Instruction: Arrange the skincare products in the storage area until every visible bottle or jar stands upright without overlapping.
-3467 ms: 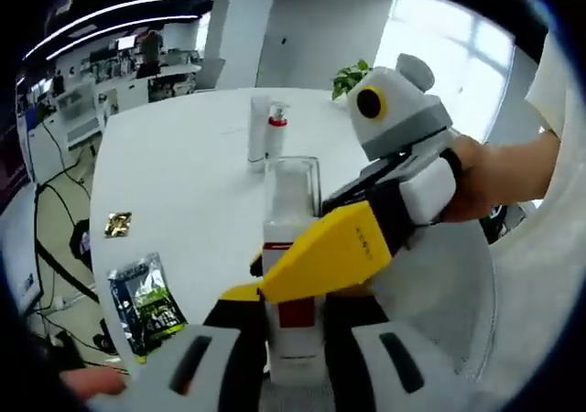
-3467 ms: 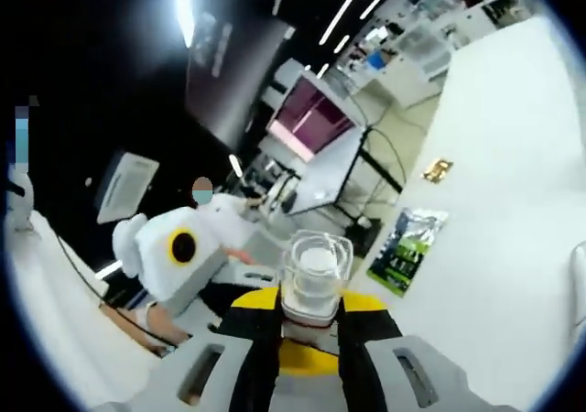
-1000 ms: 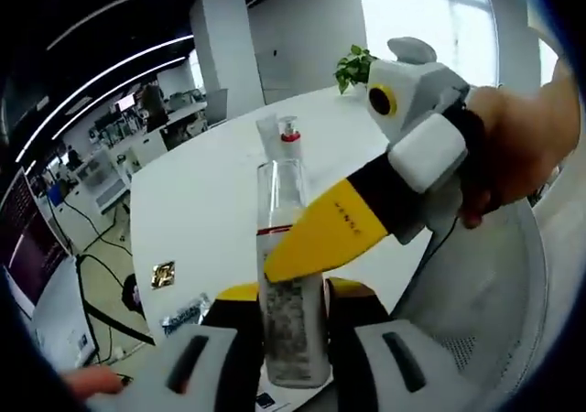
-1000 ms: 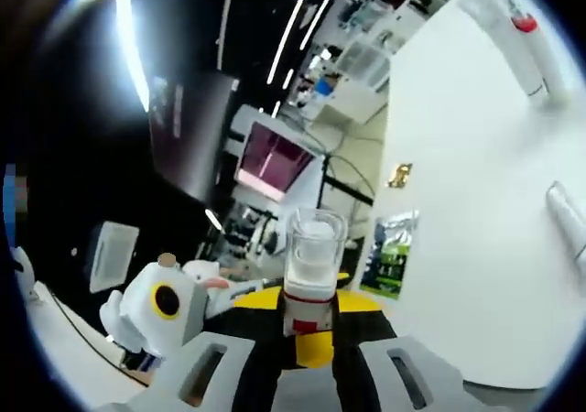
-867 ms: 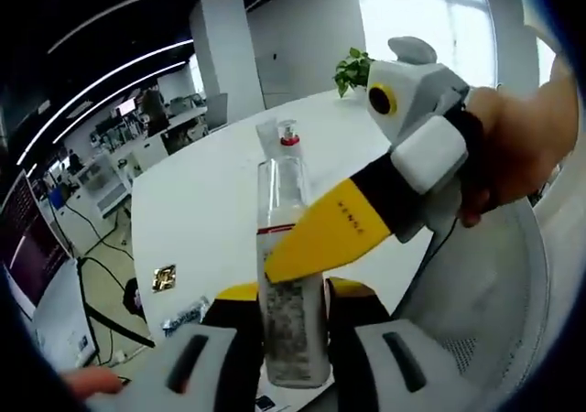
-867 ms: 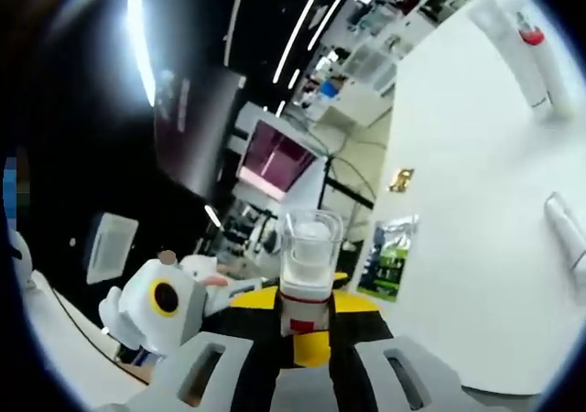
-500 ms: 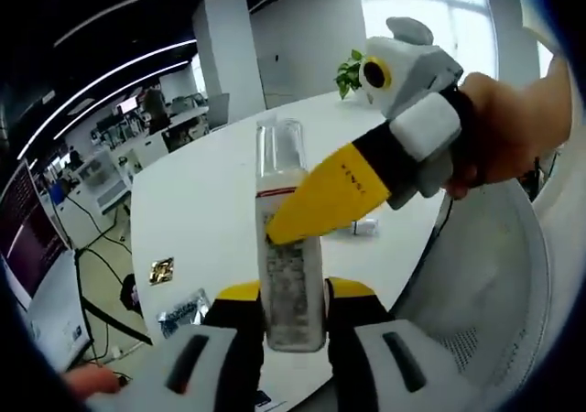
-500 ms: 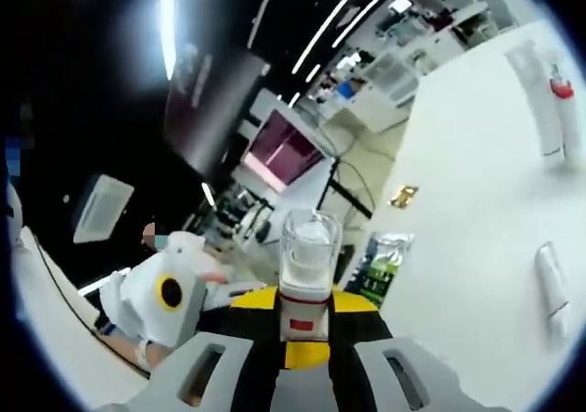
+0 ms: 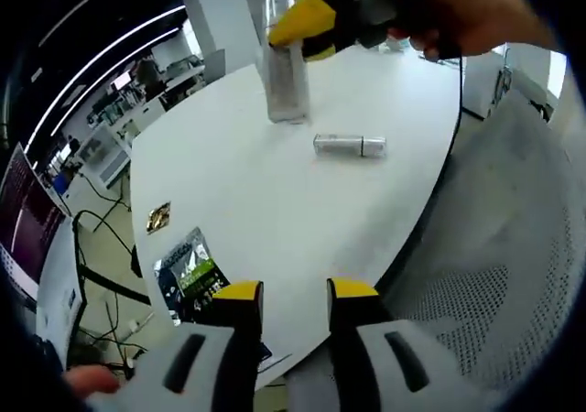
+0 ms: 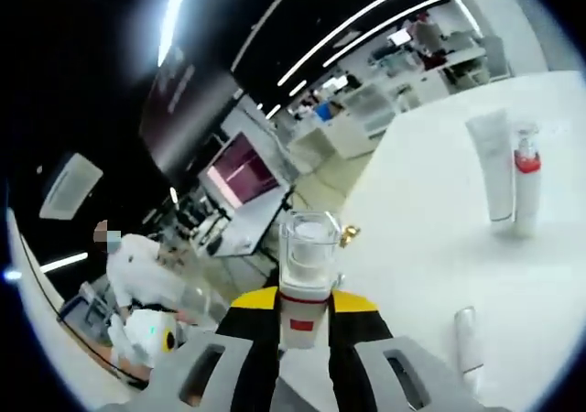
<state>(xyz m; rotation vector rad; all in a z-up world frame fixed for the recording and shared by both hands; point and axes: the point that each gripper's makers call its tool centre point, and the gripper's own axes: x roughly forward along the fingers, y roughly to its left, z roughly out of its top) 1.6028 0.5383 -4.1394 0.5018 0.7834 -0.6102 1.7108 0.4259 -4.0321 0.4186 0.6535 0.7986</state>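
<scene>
Left gripper view: at the left edge of the white table (image 9: 275,220) lie a small gold packet (image 9: 157,216) and a green sachet (image 9: 189,272). The left hand-held gripper (image 9: 295,293) is released, its yellow-tipped jaws apart with nothing between them, held back over the table's near edge. Further in, the clear bottle (image 9: 284,59) stands upright on the table, with the right hand-held gripper (image 9: 316,18) reaching in from above and clenched around its upper part. Just to the right of the bottle, a small silver tube (image 9: 350,145) lies flat on its side.

Right gripper view: the right hand-held gripper's own jaws are clamped on the clear bottle (image 10: 309,275), whose clear cap rises between them. To the right, the silver tube (image 10: 467,339) lies near the bottom. Beyond it, a white tube (image 10: 494,167) and a red-collared pump bottle (image 10: 524,176) stand upright close together; whether they touch cannot be told.

As for progress, I judge the task partly done: two products already stand, and the clear bottle appears to be set down upright but not yet let go. What remains, by my reading, is to free that bottle and then stand the lying silver tube on end, clear of the others.
</scene>
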